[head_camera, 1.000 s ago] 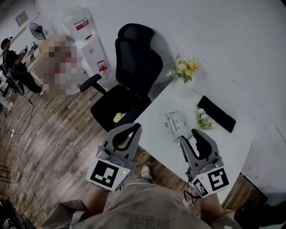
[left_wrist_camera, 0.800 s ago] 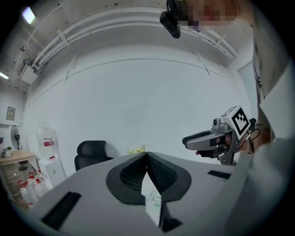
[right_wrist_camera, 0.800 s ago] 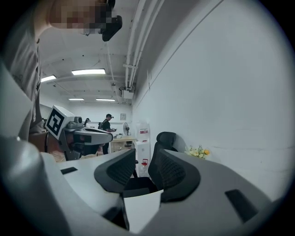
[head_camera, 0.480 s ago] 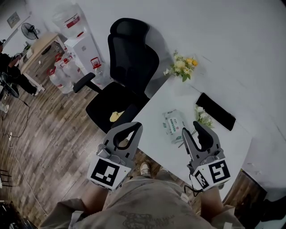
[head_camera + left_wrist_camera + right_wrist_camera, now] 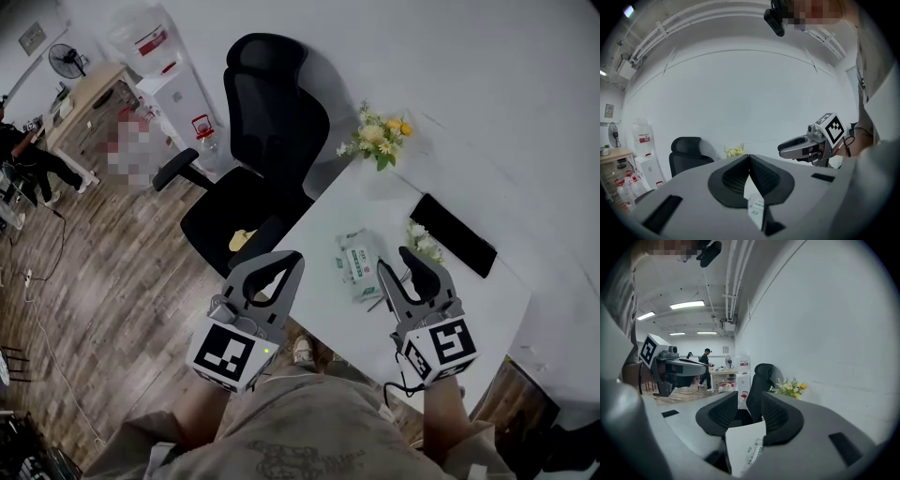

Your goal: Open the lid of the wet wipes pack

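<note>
Hovering beside the wet wipes pack, right claw gapes (empty).

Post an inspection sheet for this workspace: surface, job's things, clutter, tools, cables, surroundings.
Surface: white table against the wall.
Job's things: wet wipes pack lying flat near the front edge, untouched; lid too small to judge.
Clutter: yellow flowers at the far corner; white flowers right of the pack; black flat slab beyond them.
Grippers: left tool shut, empty, left of the table's corner; right tool open, empty, just right of the pack.
Cables: floor cable at left; short cable under the right tool.
Surroundings: black office chair, water dispenser, fan, person, wooden floor.
</note>
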Motion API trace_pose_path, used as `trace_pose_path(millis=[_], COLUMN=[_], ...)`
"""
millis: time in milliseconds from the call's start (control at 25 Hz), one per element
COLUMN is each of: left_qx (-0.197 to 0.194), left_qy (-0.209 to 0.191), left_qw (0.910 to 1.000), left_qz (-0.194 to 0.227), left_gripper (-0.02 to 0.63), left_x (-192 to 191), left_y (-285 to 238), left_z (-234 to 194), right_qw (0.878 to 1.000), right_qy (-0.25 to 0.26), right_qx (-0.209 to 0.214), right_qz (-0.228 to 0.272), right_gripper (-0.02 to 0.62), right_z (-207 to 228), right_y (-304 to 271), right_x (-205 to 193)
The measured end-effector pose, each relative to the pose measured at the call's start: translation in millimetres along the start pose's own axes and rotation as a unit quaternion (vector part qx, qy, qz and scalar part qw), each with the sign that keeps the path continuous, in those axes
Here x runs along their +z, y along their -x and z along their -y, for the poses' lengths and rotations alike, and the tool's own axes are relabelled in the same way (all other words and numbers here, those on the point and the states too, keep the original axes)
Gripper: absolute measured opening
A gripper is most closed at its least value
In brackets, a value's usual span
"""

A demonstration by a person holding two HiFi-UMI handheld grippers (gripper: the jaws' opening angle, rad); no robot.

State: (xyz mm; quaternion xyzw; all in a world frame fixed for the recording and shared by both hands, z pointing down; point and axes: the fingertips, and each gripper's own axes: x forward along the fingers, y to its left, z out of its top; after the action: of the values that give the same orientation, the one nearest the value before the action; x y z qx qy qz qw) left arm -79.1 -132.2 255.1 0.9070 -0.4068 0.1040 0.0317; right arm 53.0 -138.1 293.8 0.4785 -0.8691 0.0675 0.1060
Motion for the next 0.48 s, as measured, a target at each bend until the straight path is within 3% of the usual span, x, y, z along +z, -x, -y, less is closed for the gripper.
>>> trace_pose_path(millis=[240, 480], left_qx=[0.013, -0.001], left_qy=[0.004, 0.008], left_qw=[0.9997, 0.9994], left_qz=[0.019, -0.033], left_gripper=[0.017, 0.017], left_x=[-9.6, -54.1], left_y=[-36.1, -78.0], left_z=[-9.5, -9.5], right_qw=[0.998, 0.994], right_qy=[0.044, 0.038], right_qx=[0.003, 0.017], right_qz=[-0.049, -0.103], right_gripper=[0.173, 0.173], right_z=[12.5, 22.0], right_y=[-32.3, -64.8], right_x=[-21.1, -69.8])
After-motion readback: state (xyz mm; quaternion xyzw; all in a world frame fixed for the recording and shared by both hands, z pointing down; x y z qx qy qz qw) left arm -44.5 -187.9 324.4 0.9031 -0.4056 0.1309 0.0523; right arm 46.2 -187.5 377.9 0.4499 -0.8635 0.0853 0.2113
